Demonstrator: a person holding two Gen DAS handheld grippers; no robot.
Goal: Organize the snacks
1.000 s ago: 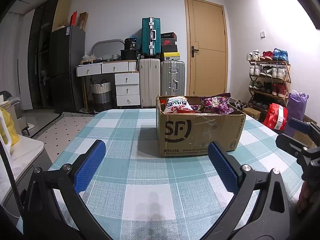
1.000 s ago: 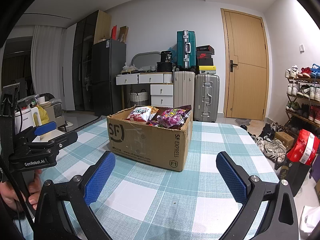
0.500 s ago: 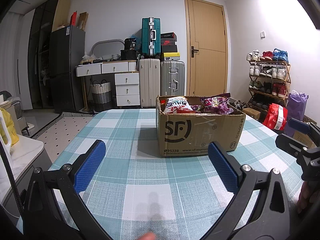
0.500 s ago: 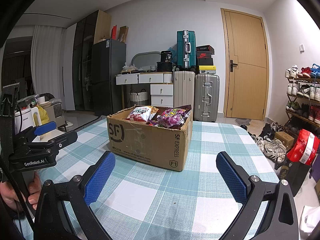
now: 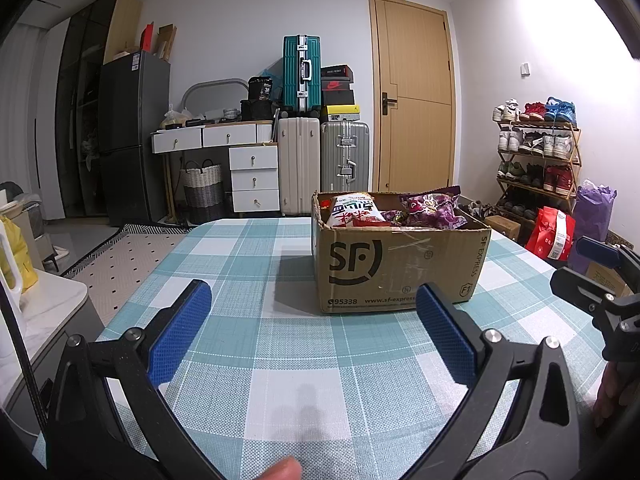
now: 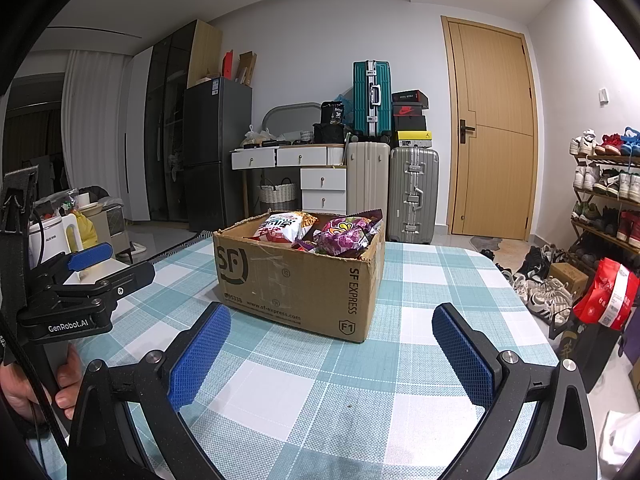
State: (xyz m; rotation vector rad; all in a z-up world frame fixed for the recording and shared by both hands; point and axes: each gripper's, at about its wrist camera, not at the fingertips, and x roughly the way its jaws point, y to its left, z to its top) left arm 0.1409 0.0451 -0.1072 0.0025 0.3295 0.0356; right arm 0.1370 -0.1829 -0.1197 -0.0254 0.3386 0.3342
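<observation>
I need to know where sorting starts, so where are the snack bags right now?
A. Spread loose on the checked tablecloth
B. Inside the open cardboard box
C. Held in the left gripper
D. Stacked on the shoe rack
B: the white-and-red snack bag and the purple snack bag sit inside the open cardboard box, while the left gripper and right gripper are both open and hold nothing.

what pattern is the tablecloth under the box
A teal-and-white check on the tablecloth, clearest in the right wrist view.

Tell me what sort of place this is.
Most likely a lived-in home, a dining or entry area. A shoe rack stands by the wooden door, a fridge and stacked suitcases line the wall, and a checked tablecloth covers the table.
</observation>
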